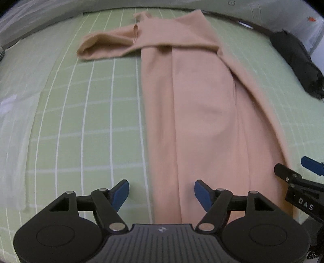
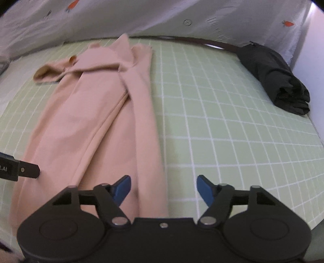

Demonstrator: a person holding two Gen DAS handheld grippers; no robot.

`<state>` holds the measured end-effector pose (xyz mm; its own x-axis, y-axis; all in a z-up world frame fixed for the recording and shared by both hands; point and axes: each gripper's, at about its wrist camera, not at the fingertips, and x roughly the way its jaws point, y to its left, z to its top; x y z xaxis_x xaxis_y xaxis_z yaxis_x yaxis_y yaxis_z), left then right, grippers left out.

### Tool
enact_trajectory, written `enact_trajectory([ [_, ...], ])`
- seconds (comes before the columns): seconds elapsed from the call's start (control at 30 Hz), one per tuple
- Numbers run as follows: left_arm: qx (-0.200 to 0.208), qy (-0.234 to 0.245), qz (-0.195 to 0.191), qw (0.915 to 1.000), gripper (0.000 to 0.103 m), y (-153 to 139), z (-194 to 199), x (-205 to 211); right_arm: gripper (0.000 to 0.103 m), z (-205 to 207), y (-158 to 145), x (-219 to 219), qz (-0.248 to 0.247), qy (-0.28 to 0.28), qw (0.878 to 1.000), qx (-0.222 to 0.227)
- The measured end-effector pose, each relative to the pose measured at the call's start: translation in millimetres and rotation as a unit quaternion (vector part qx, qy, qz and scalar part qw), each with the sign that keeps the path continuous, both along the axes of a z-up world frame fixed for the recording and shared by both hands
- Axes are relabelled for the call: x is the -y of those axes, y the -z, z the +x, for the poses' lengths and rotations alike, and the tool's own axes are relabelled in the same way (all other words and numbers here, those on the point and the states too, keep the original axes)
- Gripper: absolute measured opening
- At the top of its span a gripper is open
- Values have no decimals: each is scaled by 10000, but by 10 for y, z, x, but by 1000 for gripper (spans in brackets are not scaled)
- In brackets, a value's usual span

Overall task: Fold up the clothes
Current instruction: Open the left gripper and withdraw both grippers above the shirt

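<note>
A peach long-sleeved garment (image 1: 202, 113) lies on the green grid mat (image 1: 81, 121), folded lengthwise into a long strip running away from me. One sleeve (image 1: 105, 45) sticks out to the left at the far end. My left gripper (image 1: 161, 184) is open above the strip's near left edge, its pads clear of the cloth. In the right wrist view the same garment (image 2: 97, 121) fills the left half. My right gripper (image 2: 163, 180) is open over the near right edge and grips nothing. The right gripper (image 1: 295, 169) also shows at the left view's right side.
A folded black garment (image 2: 283, 81) lies at the mat's far right corner, with a dark strap (image 2: 202, 41) curving along the far edge. A white sheet with carrot prints (image 2: 141, 18) rises behind the mat (image 2: 222, 121). One finger of the left gripper (image 2: 28, 171) enters from the left.
</note>
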<state>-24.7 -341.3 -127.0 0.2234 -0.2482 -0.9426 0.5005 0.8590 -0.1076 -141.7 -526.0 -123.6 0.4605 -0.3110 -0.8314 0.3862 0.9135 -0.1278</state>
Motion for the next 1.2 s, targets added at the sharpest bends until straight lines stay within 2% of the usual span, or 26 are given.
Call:
enact_trajectory([
  [0.07, 25, 45, 51, 10000, 76, 10, -74, -31, 53, -34, 39, -52, -28, -74, 9999, -88],
  [0.13, 43, 89, 101, 9999, 77, 18, -139, -58, 43, -67, 60, -83, -56, -108, 9998, -128],
  [0.2, 71, 119, 131, 9998, 77, 22, -191, -86, 37, -105, 47, -97, -55, -122, 9999, -66],
  [0.27, 104, 140, 150, 9997, 78, 24, -233, -111, 22, -152, 9, -116, -54, -151, 9999, 59],
  [0.33, 129, 154, 160, 9997, 79, 25, -252, -123, 16, -188, -38, -137, -37, -210, 9995, 212],
  [0.37, 128, 154, 153, 9997, 79, 26, -261, -138, 9, -196, -53, -144, -16, -245, 9994, 261],
  [0.4, 126, 153, 147, 9997, 79, 27, -268, -150, 7, -207, -67, -159, 5, -266, 9992, 315],
  [0.73, 105, 152, 122, 9998, 80, 23, -326, -238, 5, -190, -290, -387, 337, -656, 9937, 842],
  [0.93, 76, 96, 101, 9999, 81, 10, -345, -325, 7, -43, -201, -516, 861, -873, 9897, 746],
  [1.03, 53, 50, 99, 9999, 83, 14, -351, -373, 13, 18, -90, -551, 1245, -854, 9867, 603],
  [1.13, 40, 16, 92, 9999, 85, 17, -346, -400, 32, 12, -15, -592, 1560, -847, 9830, 471],
  [1.2, 36, 5, 93, 9999, 85, 17, -339, -401, 36, -28, -5, -612, 1652, -855, 9814, 465],
])
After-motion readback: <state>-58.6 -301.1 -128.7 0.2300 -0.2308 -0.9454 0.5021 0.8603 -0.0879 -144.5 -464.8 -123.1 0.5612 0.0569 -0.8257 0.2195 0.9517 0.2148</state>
